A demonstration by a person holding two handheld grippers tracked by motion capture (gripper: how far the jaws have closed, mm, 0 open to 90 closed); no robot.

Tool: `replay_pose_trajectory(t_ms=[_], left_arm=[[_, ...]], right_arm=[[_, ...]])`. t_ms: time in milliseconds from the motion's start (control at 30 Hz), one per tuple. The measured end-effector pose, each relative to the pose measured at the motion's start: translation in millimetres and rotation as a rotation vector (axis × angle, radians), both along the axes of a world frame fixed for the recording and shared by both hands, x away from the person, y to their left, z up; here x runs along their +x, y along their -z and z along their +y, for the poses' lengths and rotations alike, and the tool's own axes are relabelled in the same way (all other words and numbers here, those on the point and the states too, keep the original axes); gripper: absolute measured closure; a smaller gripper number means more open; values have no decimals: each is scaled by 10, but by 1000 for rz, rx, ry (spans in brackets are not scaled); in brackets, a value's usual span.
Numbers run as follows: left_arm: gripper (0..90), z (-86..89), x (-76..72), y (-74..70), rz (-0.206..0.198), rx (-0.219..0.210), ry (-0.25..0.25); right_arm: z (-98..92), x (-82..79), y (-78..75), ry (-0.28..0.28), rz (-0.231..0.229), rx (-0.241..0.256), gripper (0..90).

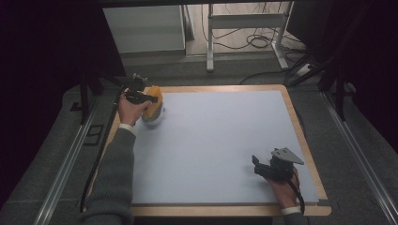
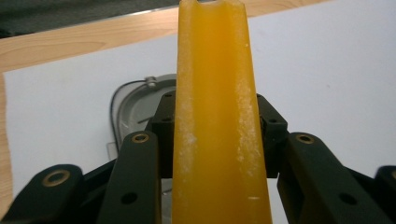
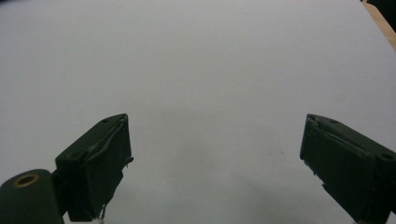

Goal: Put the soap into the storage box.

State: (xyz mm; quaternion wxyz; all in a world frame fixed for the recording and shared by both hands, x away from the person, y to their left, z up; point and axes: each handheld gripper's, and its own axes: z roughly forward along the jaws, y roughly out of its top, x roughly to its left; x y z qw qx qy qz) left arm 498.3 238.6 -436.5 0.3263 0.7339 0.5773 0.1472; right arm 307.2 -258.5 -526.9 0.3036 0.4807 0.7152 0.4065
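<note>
An orange-yellow flat slab (image 1: 154, 105) is held at the far left corner of the table, and my left gripper (image 1: 148, 98) is shut on it. In the left gripper view the slab (image 2: 215, 84) stands edge-on between the two black jaws of my left gripper (image 2: 215, 122). Under it sits a pale round container (image 1: 155, 118), grey with a thin wire at its rim (image 2: 135, 100). Whether the slab touches the container I cannot tell. My right gripper (image 1: 256, 164) rests low at the near right, open, with only bare mat between the jaws of the right gripper (image 3: 215, 158).
A pale blue-white mat (image 1: 216, 140) covers the wooden table (image 1: 302, 140). Metal rails (image 1: 354, 150) run along both sides on the dark floor. A white cabinet (image 1: 145, 28) and a metal frame with cables (image 1: 244, 28) stand beyond the far edge.
</note>
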Motion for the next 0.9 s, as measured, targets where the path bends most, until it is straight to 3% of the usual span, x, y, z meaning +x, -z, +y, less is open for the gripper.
replay_pose_trajectory(t_ms=[467, 667, 767, 900], left_arm=[[611, 36, 127, 221, 24, -11, -62], [603, 57, 174, 316, 45, -4, -63], [464, 52, 152, 279, 4, -19, -91], [322, 66, 87, 167, -6, -22, -75]], right_arm=[[3, -1, 0, -2, -2, -2, 90], [5, 2, 2, -3, -1, -5, 90], [6, -3, 1, -3, -3, -4, 90], [7, -4, 0, -4, -5, -4, 90]])
